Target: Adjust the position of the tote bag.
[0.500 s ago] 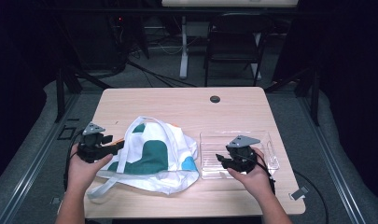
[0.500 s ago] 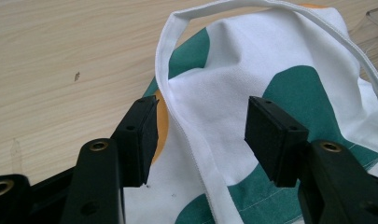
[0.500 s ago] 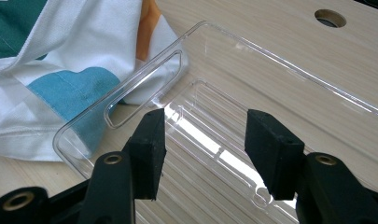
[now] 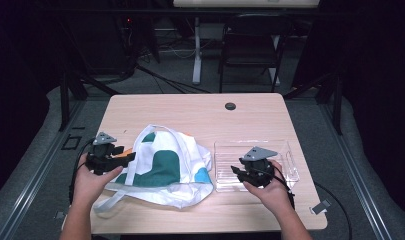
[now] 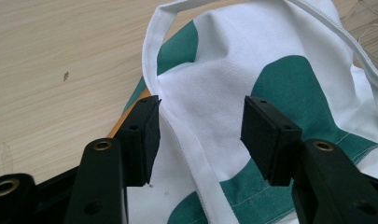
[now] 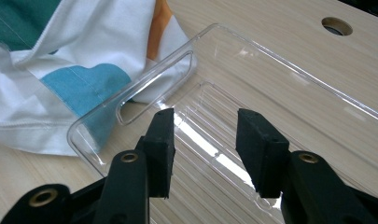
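1. Left gripper [image 4: 121, 156] wide open over tote bag [image 4: 162, 165] near table [image 4: 190, 112] front-left edge; nothing gripped.
2. Right gripper [image 4: 238, 172] half open above clear plastic tray [image 4: 285, 150]; nothing gripped.
3. No shift since a moment ago; grasp still pending.

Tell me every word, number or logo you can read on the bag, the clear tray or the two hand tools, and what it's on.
None can be read.
Cloth bag: only green, blue and orange patches on white, no lettering.
Clear plastic tray: bare ribs, no label.
Left gripper and right gripper: plain black jaws with brass screws, no marks.
Table: bare wood grain, a round hole, no sign.
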